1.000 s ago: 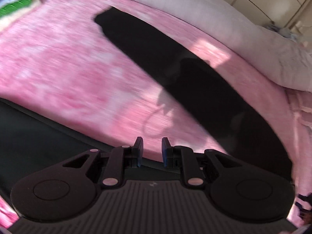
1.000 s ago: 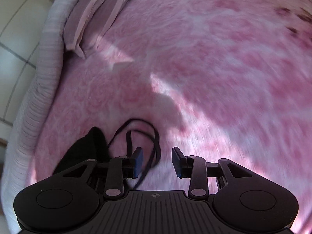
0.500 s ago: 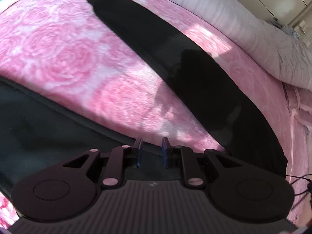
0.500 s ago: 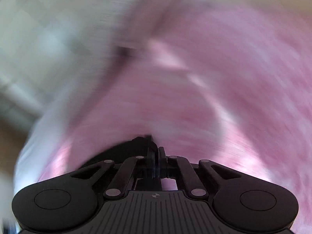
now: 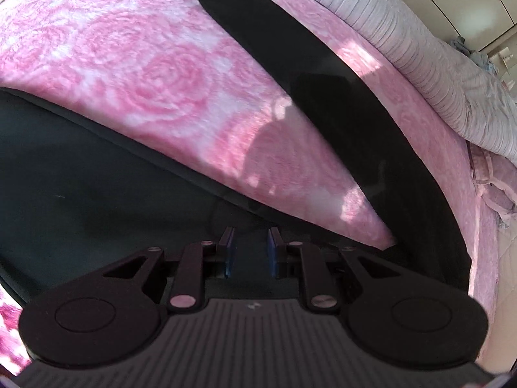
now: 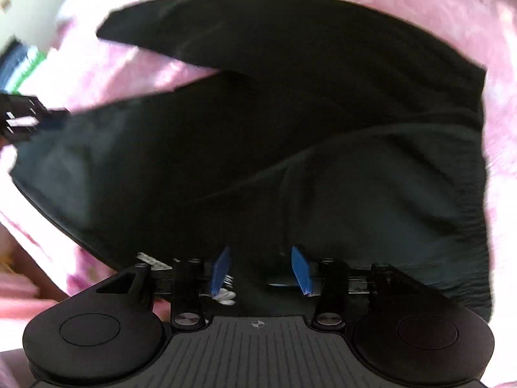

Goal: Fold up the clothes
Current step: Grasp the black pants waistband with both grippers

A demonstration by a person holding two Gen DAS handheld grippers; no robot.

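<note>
Black trousers (image 5: 355,123) lie spread on a pink rose blanket (image 5: 145,74), one leg running to the far edge and the other (image 5: 97,177) crossing just under my left gripper (image 5: 250,245). That gripper is open, its blue pads apart above the dark cloth. In the right wrist view the trousers (image 6: 290,113) fill most of the picture, both legs fanning to the left. My right gripper (image 6: 260,268) hovers open over the waist end with nothing between its pads. The left gripper (image 6: 22,119) shows at the left edge, by the end of the nearer leg.
A ribbed lilac quilt (image 5: 420,61) is bunched along the far side of the bed, with a frilled pillow (image 5: 494,187) at the right. A stack of folded clothes (image 6: 26,64) sits at the blanket's far left. Tiled wall lies beyond.
My right gripper swung from bare blanket and a black cord to above the trousers; it was shut half a second ago and is open now. My left gripper moved in over the nearer leg.
</note>
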